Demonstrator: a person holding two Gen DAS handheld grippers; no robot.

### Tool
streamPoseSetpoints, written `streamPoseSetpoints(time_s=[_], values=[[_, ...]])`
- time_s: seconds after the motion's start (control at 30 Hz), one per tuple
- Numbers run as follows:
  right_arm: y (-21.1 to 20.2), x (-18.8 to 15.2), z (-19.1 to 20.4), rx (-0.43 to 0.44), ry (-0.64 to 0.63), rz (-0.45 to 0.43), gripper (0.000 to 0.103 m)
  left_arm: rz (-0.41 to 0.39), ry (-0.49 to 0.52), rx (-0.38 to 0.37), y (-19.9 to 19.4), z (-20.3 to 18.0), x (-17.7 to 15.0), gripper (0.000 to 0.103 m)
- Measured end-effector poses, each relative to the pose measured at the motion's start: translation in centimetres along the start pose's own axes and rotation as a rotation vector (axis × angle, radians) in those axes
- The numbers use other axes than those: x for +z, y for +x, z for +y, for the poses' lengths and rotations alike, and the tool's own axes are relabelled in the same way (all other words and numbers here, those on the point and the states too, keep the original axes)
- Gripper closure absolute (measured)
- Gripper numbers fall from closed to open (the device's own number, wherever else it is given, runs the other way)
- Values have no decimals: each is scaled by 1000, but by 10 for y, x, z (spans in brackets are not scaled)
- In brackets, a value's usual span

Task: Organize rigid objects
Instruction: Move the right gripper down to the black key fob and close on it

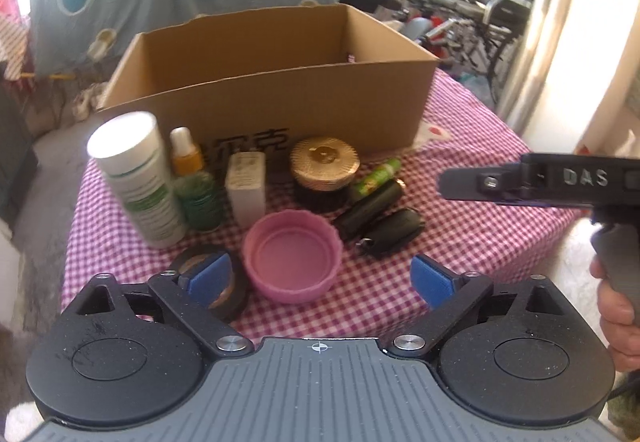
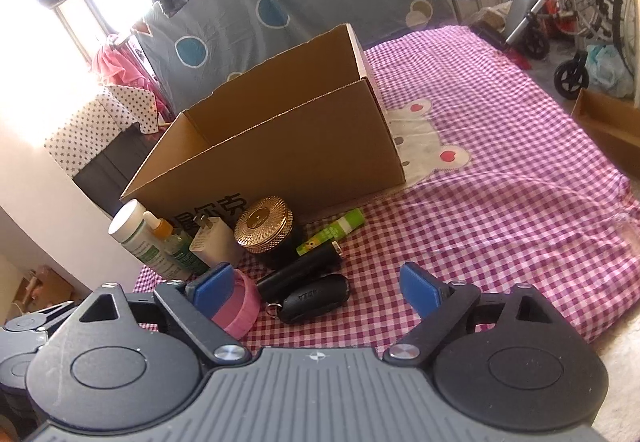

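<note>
Barely begun, by the look: cardboard box [image 1: 280,98] at the far side of the checked cloth [image 1: 460,202] shows almost nothing inside, all items in front of it.

Left to right, one of each: white bottle [image 1: 134,178], dropper bottle [image 1: 194,178], tape roll [image 1: 212,282], white charger [image 1: 246,188], pink lid [image 1: 292,258], gold-lidded jar [image 1: 324,172], green tube [image 1: 378,176], black cylinder [image 1: 370,212], key case [image 1: 394,236].

Jaws of left gripper [image 1: 322,278] wide apart, holding nothing; same for right gripper [image 2: 316,288], over the key case.

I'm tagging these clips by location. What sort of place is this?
Probably a lived-in home room, not a lab: a checked pink cloth covers the work surface, a patterned sheet hangs by the window, and a wheelchair is parked in the corner.
</note>
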State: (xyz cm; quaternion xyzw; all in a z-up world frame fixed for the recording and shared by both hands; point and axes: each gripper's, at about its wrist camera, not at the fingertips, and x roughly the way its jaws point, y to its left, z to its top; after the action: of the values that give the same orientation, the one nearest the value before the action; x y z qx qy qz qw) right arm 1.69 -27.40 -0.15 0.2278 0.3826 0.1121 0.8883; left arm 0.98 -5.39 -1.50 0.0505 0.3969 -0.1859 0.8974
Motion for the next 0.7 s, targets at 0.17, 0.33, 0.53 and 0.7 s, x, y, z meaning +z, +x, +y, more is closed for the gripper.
streamPoseSetpoints(time_s=[0.17, 0.33, 0.53, 0.7], values=[[9, -1, -13, 58, 74, 39, 30, 30, 80, -51, 13, -20, 7, 10], [18, -1, -25, 97, 133, 71, 37, 57, 140, -87, 29, -35, 14, 28], [27, 2, -36, 113, 159, 96, 46, 102, 195, -82, 50, -48, 19, 44], [36, 1, -45, 136, 201, 133, 60, 140, 223, -64, 64, -54, 23, 47]])
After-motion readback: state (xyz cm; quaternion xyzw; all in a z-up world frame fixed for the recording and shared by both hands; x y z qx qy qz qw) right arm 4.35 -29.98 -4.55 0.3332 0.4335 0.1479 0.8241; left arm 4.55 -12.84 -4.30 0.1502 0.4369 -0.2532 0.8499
